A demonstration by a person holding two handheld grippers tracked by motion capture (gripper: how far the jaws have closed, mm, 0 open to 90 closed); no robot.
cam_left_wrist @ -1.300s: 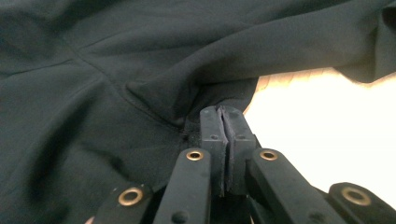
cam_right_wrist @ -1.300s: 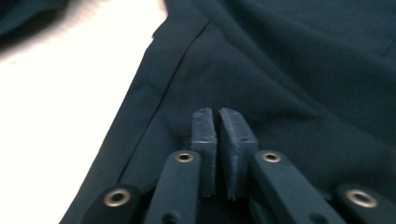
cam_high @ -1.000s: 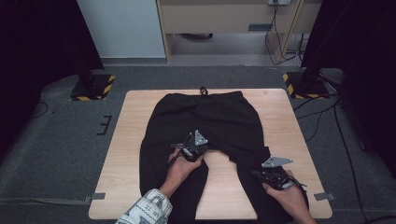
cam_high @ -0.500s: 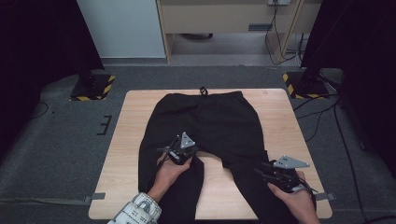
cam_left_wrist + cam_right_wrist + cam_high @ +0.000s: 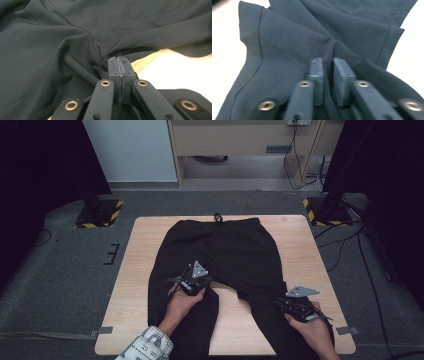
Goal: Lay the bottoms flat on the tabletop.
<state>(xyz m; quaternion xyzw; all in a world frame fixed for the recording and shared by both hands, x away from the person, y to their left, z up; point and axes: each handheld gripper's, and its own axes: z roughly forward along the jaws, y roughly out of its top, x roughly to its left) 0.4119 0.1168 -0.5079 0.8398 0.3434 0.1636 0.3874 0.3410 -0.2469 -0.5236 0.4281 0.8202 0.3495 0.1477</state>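
Note:
Black trousers [image 5: 225, 245] lie flat on the wooden table [image 5: 135, 285], waistband at the far side and legs running toward the person. My left gripper [image 5: 187, 282] sits at the crotch, on the inner edge of the left leg. In the left gripper view its jaws [image 5: 119, 61] are pressed together, and the trousers' fabric [image 5: 50, 50] puckers into their tip. My right gripper [image 5: 290, 304] rests low on the right leg. In the right gripper view a ridge of the trousers' cloth [image 5: 287, 40] rises between its jaws [image 5: 327, 63], near the hem.
Bare wood shows between the two legs [image 5: 232, 310] and along both table sides. Two yellow-and-black striped stand bases [image 5: 97, 212] [image 5: 325, 210] sit on the grey floor beyond the far corners. Cables [image 5: 350, 250] trail at the right.
My left gripper has slid a little to the left and toward the person, pulling the fabric with it. The right gripper has stayed almost in place on the right leg.

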